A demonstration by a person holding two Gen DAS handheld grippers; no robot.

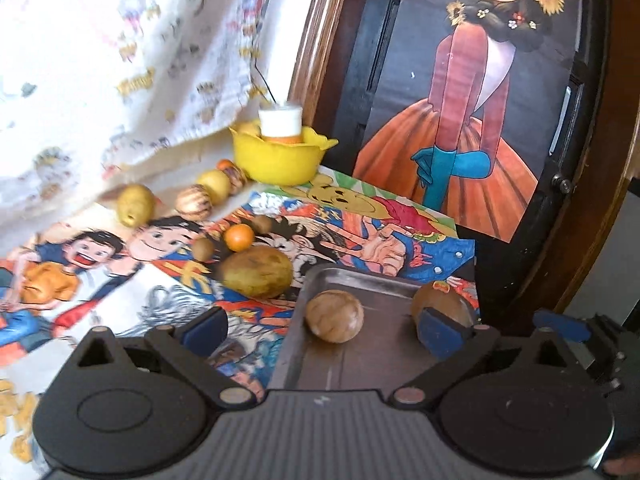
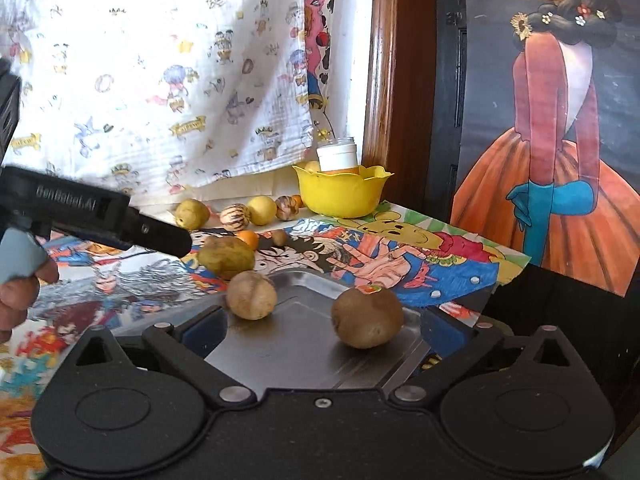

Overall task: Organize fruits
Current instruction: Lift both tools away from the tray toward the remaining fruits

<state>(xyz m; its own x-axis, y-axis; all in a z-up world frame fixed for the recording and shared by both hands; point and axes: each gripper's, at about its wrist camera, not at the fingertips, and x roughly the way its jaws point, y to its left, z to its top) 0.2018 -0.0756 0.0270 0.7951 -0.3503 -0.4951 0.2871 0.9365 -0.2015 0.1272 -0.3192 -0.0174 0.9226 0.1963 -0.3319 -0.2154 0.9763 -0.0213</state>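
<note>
Your left tongs (image 1: 322, 330) are wide open and hold nothing. Your right tongs (image 2: 322, 330) are wide open too, with nothing between them. Both hang just over the metal tray (image 2: 304, 354) on the desk (image 2: 420, 256), which is covered in bright cartoon pictures.

Two fruits sit on the tray. The round tan fruit (image 2: 251, 295) is near the tray's left side. The brown kiwi (image 2: 367, 317) with a little sticker on top is near the right side. They are apart and do not touch.

Just behind the tray lies a big greenish-brown fruit (image 1: 257, 271). Behind that is a small orange fruit (image 1: 239, 237) with two little brown balls (image 1: 203, 249) beside it.

Farther back, a row of fruits runs along the wall: a yellow-green one (image 1: 135, 205), a striped one (image 1: 193, 203), a yellow one (image 1: 214, 187) and more by the yellow bowl (image 1: 276, 158). A jar with a white cap (image 1: 280, 122) stands in the bowl.

A white cloth (image 2: 160, 72) with tiny pictures hangs behind. In the right view you can see your left tool (image 2: 96, 212) at the left edge.
</note>
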